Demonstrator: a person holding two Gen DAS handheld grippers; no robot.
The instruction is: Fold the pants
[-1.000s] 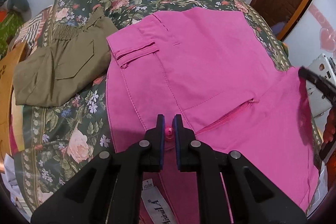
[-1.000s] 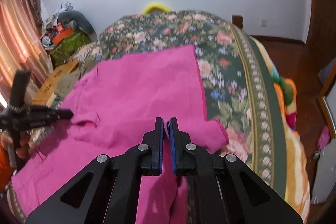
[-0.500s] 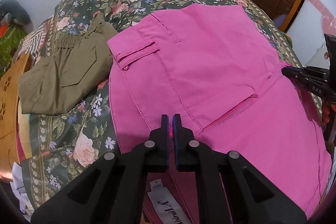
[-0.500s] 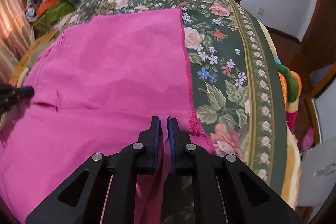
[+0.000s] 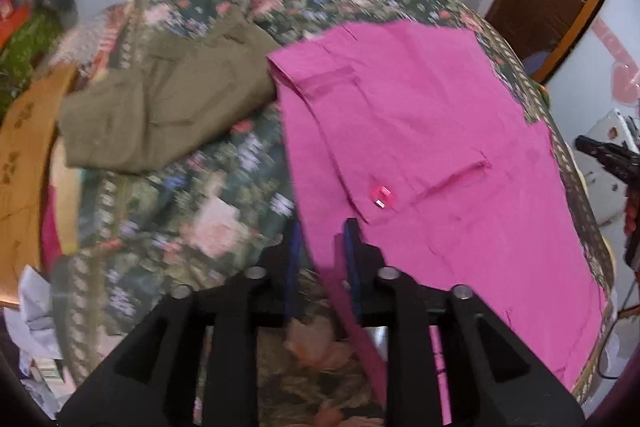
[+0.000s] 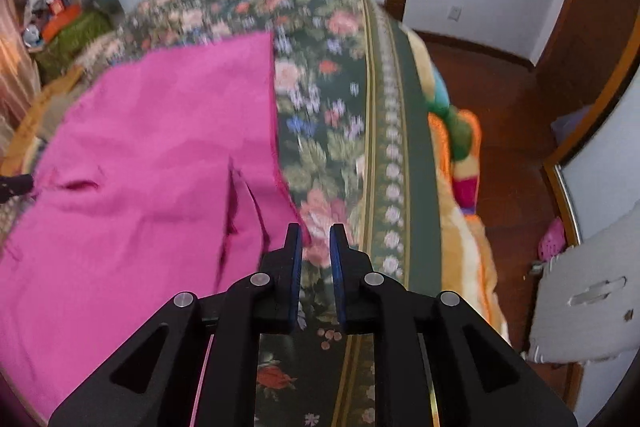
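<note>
Left gripper (image 5: 320, 247) and right gripper (image 6: 315, 251) are parted, nothing held. Pink pants (image 5: 420, 131) are judged light and limp; hems or waistband corners are best pinched.

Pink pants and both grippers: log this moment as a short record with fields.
pants: pink pants lie flat on the flowered bedspread
left gripper: open, straddling the pants' edge
right gripper: open, over the bedspread beside the pants
neighbour: olive garment lies left of the pants
</note>
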